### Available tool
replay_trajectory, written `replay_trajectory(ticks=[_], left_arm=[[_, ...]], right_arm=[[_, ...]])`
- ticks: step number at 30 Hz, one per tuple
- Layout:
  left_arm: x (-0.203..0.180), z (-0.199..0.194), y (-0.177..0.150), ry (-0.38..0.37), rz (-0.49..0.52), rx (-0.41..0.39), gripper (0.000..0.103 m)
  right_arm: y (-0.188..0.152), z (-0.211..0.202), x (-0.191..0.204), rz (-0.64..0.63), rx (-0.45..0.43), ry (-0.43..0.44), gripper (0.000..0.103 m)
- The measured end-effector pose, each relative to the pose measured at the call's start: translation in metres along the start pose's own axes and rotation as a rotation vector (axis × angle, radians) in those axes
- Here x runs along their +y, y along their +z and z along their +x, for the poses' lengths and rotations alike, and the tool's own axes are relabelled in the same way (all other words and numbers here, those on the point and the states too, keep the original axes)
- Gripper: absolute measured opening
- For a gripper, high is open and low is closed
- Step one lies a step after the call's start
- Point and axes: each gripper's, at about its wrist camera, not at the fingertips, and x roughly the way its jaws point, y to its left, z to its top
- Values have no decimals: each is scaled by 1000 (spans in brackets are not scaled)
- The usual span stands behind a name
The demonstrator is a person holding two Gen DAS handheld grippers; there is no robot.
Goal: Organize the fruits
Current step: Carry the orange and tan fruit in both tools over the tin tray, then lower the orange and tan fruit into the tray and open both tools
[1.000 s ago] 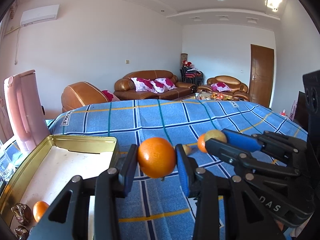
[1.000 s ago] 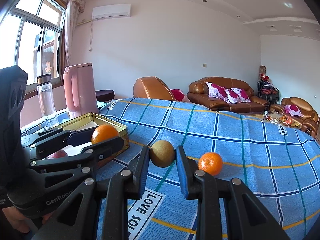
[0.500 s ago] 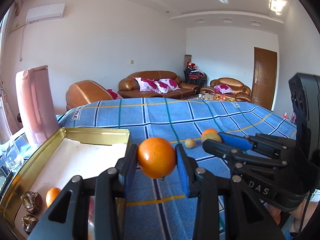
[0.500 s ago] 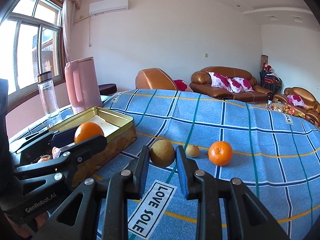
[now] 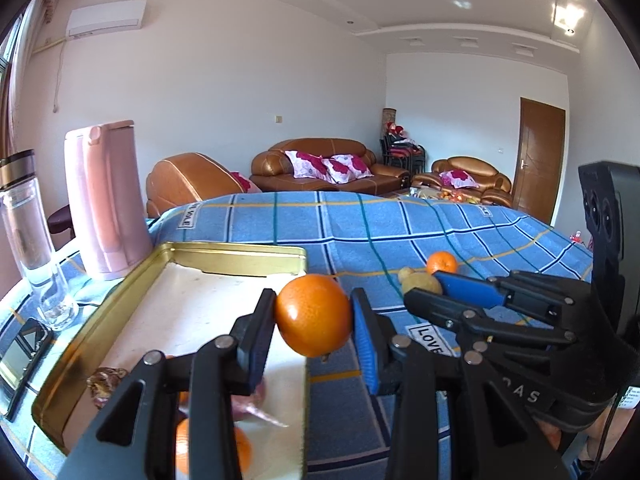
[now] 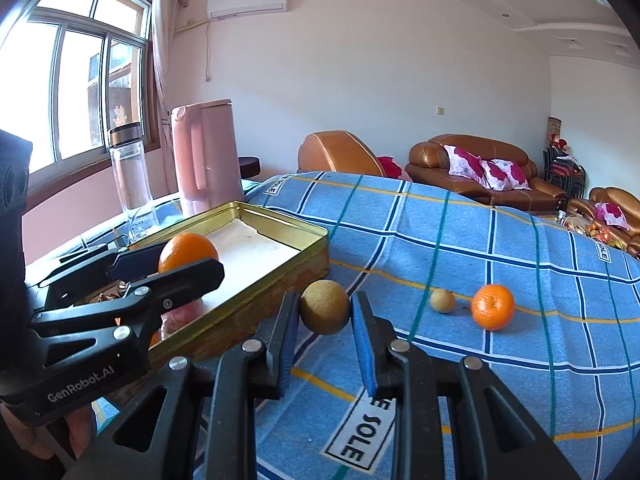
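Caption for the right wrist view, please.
Right gripper holds a brown round fruit beside the gold tin; left gripper carries an orange over it.

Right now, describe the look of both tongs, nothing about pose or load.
Both the left tongs and right tongs are black plastic linkages with silver rivets and blue pads on the fingers. The left body reads "GenRobot.AI" in white; the right shows "DAS". A thin black cable hangs from the right.

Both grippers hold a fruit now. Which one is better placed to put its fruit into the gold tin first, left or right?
Left. The left gripper holds the orange over the gold tin edge, while the right gripper holds the brown fruit beside the tin, over the blue cloth.
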Motion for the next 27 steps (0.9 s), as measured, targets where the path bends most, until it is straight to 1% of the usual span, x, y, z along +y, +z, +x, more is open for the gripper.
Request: replay_trajectory(ticks=[12, 27], left_arm=[[39, -13, -1, 59, -35, 13, 39], [71, -18, -2, 121, -47, 25, 39]], right_arm=[[3, 11, 34, -38, 21, 45, 29], [9, 20, 66, -90, 33, 79, 29]])
